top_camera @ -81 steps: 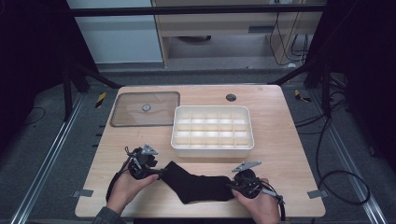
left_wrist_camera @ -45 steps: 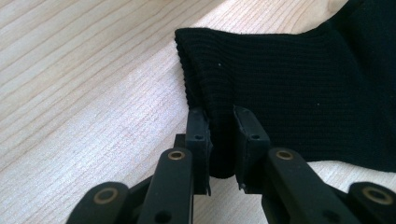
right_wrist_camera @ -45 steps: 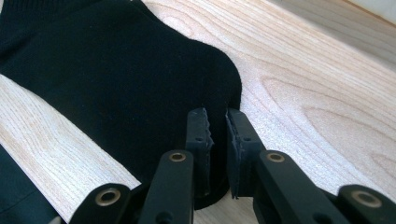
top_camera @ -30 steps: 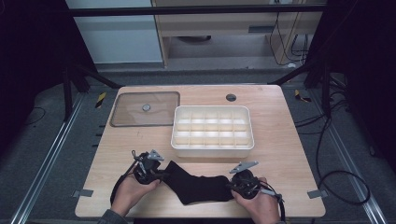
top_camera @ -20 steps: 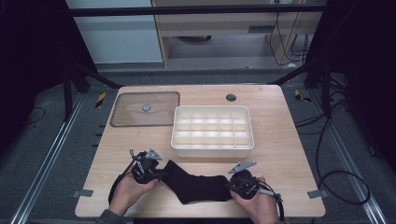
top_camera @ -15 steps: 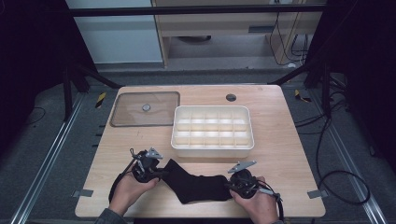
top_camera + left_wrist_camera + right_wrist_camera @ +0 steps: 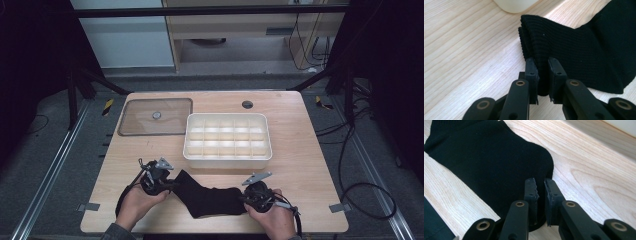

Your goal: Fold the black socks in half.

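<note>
A: From the high view, where does the work stand?

B: The black sock (image 7: 210, 196) lies flat on the tabletop (image 7: 305, 150), near the person's edge and just in front of the white divided tray (image 7: 227, 156). The left tool (image 7: 162, 184) sits at the sock's cuff end, the right tool (image 7: 250, 199) at its toe end. I judge this as the gripping step before a fold or a lift.

A: And the left gripper view?

B: The left tool (image 7: 543, 75) has its jaws nearly closed, pinching the ribbed cuff of the sock (image 7: 584, 50); the fabric bunches up between the pads.

A: The right gripper view?

B: The right tool (image 7: 541, 192) is likewise almost closed, with the rounded toe edge of the sock (image 7: 486, 160) clamped between its jaws, only a thin slit showing.

A: So what does the next move call for?

B: Probably both hands working together: raise one end and carry it over the other, keeping both pinches firm so the cloth doesn't slip, and staying clear of the tray's wall.
</note>
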Available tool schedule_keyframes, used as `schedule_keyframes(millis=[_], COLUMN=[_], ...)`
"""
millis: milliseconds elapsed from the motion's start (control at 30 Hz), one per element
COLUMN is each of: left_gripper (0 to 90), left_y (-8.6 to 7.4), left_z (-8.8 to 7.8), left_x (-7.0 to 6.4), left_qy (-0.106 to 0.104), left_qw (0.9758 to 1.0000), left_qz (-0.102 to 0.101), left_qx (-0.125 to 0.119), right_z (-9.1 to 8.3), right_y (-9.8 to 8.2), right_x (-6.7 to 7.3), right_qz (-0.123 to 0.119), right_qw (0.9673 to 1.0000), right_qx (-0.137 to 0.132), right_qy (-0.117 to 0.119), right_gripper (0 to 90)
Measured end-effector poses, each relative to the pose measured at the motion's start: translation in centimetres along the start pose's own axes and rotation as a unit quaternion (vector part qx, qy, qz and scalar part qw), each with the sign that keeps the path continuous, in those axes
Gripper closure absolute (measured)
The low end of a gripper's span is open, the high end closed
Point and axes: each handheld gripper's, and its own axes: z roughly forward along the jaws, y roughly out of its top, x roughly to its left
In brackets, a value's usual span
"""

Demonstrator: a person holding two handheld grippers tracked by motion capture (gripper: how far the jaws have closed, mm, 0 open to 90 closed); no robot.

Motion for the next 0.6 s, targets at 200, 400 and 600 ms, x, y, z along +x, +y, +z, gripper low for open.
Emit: schedule_keyframes(millis=[200, 400, 600], left_gripper=[79.8, 79.8, 79.9], left_y=[0.0, 0.2, 0.6], left_z=[-0.9, -1.9, -2.5], left_x=[0.4, 0.2, 0.1], left_qy=[0.004, 0.005, 0.006], left_qw=[1.0, 0.9998, 0.9997], left_qz=[-0.001, -0.001, 0.003], left_qx=[-0.007, -0.019, -0.023], right_z=[0.6, 1.1, 1.4], right_y=[0.8, 1.4, 1.8], right_x=[0.3, 0.7, 0.9], right_qz=[-0.003, -0.004, -0.007], right_qw=[1.0, 1.0, 1.0], right_qx=[-0.004, -0.003, -0.004], right_qy=[0.0, 0.001, 0.006], right_gripper=[81.9, 81.8, 81.7])
